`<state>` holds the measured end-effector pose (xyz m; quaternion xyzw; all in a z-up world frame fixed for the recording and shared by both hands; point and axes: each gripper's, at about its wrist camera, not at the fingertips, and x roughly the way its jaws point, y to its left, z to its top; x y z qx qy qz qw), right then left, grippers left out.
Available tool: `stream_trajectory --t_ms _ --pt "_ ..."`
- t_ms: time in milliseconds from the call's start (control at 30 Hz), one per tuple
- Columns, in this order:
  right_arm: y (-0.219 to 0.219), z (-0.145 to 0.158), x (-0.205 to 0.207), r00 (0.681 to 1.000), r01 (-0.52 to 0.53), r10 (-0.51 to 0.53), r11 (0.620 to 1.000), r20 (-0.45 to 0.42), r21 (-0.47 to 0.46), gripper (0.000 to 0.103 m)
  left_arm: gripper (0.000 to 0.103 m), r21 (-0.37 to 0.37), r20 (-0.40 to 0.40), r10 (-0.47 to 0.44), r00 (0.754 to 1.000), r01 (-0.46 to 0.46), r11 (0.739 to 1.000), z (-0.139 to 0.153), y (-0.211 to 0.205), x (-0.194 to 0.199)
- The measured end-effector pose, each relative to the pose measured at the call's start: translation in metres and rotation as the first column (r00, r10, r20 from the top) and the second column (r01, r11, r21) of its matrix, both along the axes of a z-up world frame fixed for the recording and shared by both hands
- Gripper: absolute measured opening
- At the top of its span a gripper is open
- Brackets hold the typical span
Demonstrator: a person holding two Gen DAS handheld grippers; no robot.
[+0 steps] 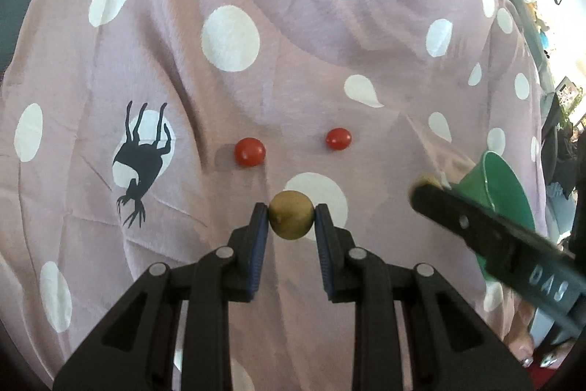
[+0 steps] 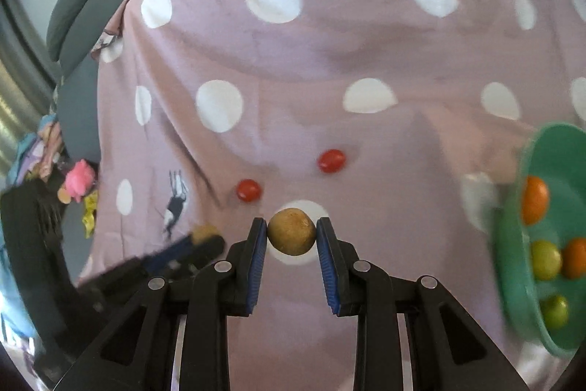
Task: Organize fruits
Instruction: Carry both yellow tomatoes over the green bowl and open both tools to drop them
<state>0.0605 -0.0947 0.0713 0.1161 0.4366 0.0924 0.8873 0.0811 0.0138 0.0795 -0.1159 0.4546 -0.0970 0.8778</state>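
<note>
From your left wrist, your left gripper (image 1: 292,220) clamps a round tan-brown fruit (image 1: 292,215) above open pink polka-dot cloth (image 1: 293,68); two small red tomatoes (image 1: 249,151) lie ahead, and the green plastic bowl (image 1: 501,193) is half hidden behind the other gripper.

From your right wrist, your right gripper (image 2: 292,237) grips a second round tan fruit (image 2: 292,231); the bowl, blurred and cut off at the right edge, holds orange and green fruits (image 2: 545,259).

**What everything looks like it's made of**

The pink polka-dot cloth (image 1: 293,35) is soft matt fabric, creased all over. Both cherry tomatoes (image 1: 249,152) (image 1: 338,139) are smooth and shiny. The brown fruit (image 1: 291,216) in the left gripper (image 1: 291,220) looks dull and slightly rough. Gripper bodies are matt black plastic with silvery metal pins, and ribbed blue pads (image 1: 258,244). The green bowl (image 2: 512,244) is smooth plastic.
</note>
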Motion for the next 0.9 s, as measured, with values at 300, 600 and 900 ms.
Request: stream_trajectory --t_ms 300,600,900 --pt "-0.04 0.009 -0.041 0.996 0.084 -0.085 0.996 0.027 0.023 0.03 0.025 -0.003 0.051 -0.031 0.998 0.031 1.0 0.017 -0.019 -0.026" --pt "-0.067 0.031 -0.063 0.989 0.115 -0.118 0.993 0.095 0.028 0.03 0.025 0.004 0.091 -0.036 0.995 0.035 0.999 0.028 -0.045 -0.046" --pt "-0.109 0.056 -0.086 0.961 0.209 -0.211 0.977 0.18 0.026 0.03 0.025 -0.035 0.121 -0.104 0.987 0.109 0.993 0.045 -0.101 -0.045"
